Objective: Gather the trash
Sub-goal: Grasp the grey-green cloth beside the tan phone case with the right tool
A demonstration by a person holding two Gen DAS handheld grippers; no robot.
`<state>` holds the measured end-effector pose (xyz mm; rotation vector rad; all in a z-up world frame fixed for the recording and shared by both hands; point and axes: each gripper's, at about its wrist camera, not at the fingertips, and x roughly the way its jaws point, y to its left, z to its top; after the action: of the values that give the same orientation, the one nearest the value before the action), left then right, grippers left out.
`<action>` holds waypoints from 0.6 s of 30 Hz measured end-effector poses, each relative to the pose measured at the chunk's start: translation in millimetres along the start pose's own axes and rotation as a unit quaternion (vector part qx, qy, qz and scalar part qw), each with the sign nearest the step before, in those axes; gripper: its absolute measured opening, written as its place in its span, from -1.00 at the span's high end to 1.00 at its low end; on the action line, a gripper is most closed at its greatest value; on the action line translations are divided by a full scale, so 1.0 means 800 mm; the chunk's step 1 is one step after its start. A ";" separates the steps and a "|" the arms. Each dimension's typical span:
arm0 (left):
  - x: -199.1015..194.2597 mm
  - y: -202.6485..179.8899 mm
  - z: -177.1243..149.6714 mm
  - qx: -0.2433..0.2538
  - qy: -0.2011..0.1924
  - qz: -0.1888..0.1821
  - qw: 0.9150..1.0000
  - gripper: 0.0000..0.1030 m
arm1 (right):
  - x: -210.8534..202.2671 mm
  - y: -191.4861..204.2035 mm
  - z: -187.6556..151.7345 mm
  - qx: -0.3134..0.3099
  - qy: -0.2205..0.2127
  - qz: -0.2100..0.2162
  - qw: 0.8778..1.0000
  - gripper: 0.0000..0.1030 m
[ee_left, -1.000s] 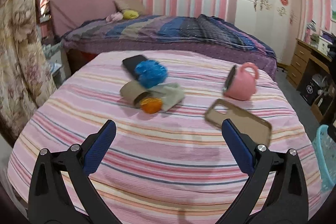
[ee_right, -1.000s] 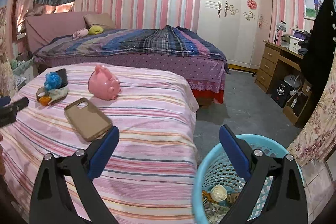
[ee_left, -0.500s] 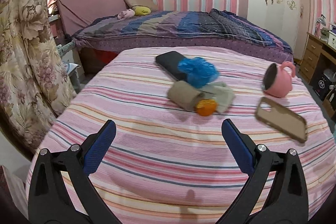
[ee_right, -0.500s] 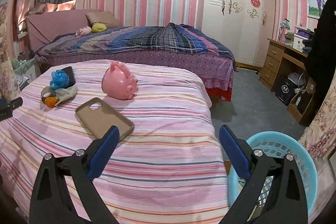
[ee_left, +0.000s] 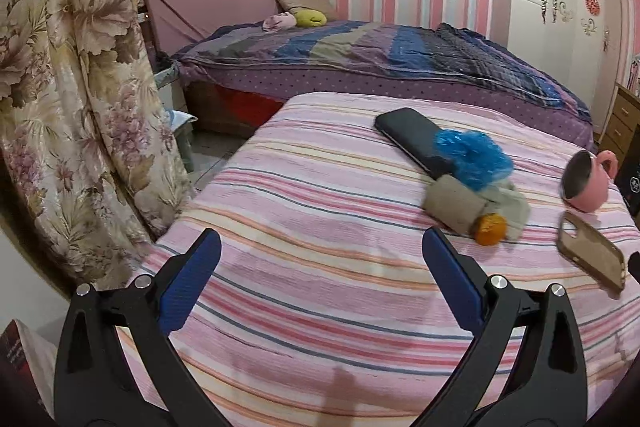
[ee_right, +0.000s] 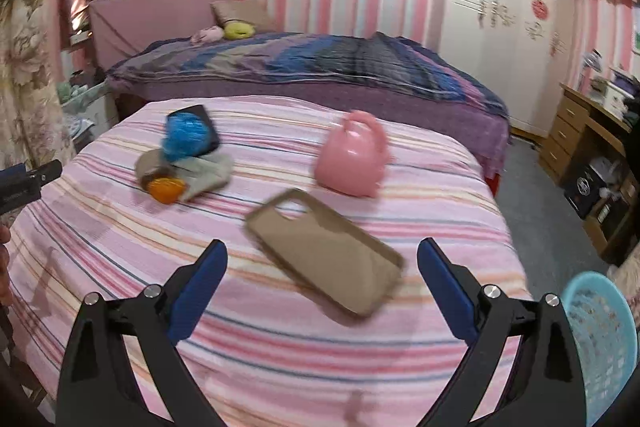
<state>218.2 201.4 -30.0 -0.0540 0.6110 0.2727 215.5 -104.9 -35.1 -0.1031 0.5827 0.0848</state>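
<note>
On the pink striped bed [ee_left: 320,267] lie a crumpled blue plastic wad [ee_left: 474,157] [ee_right: 185,137], an orange peel [ee_left: 489,228] [ee_right: 165,189] and a beige cloth bundle [ee_left: 460,205] [ee_right: 200,169], close together. A light blue trash basket [ee_right: 600,339] stands on the floor at the bed's right. My left gripper [ee_left: 320,279] is open and empty, above the bed's near left part. My right gripper [ee_right: 322,279] is open and empty, just above a tan phone case [ee_right: 324,251] [ee_left: 590,253].
A black phone [ee_left: 412,139] lies under the blue wad. A pink mug [ee_left: 586,183] [ee_right: 352,157] lies on its side. A floral curtain [ee_left: 80,107] hangs at the left. A second bed [ee_left: 380,63] is behind. A wooden desk [ee_right: 588,147] stands at the right.
The left gripper's view has swung left, toward the curtain. The right gripper has moved left from over the basket to above the bed and the phone case. Both stay open.
</note>
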 end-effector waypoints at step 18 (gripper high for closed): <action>0.045 -0.038 0.014 0.028 0.009 0.008 1.000 -0.89 | 0.109 0.078 0.063 -0.042 0.048 0.064 0.996 -0.79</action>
<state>260.6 182.1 -42.5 0.0024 0.6376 0.2709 308.6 -32.1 -46.0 -0.1509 0.6814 0.2305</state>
